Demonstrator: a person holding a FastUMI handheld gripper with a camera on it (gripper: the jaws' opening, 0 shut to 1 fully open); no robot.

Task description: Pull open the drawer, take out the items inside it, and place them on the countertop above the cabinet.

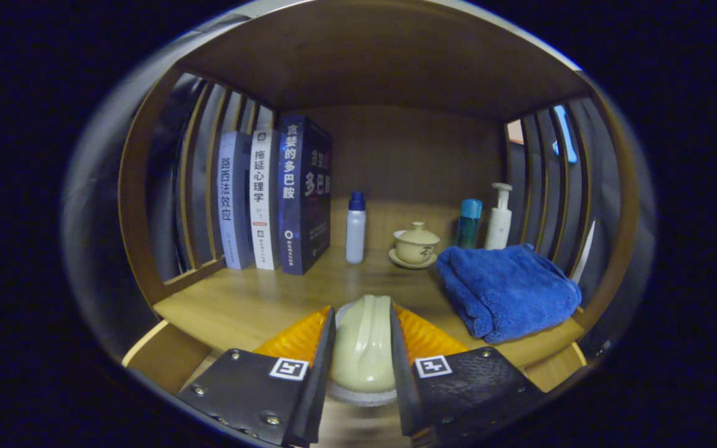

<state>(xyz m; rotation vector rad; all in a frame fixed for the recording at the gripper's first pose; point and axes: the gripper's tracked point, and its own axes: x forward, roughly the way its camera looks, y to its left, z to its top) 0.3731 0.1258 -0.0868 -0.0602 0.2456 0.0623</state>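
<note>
Left of the towel (508,290), over the shelf (246,305), my gripper (363,323) clamps a cream cup (363,348), both fingers pressing its sides.

1. A wooden countertop (253,305) is carrying everything here, boxed in by slatted wooden sides and a solid back panel, with a wooden top overhead.
2. Three books (271,199) are standing upright at the far left, spines facing out, touching each other.
3. Just right of them a small white bottle with a blue cap (355,229) is standing on its own.
4. A lidded tea bowl on a saucer (416,244) is sitting near the middle, toward the back.
5. Behind the folded blue towel (508,289) on the right, a teal-capped bottle (468,223) and a white pump bottle (499,218) are standing side by side.
</note>
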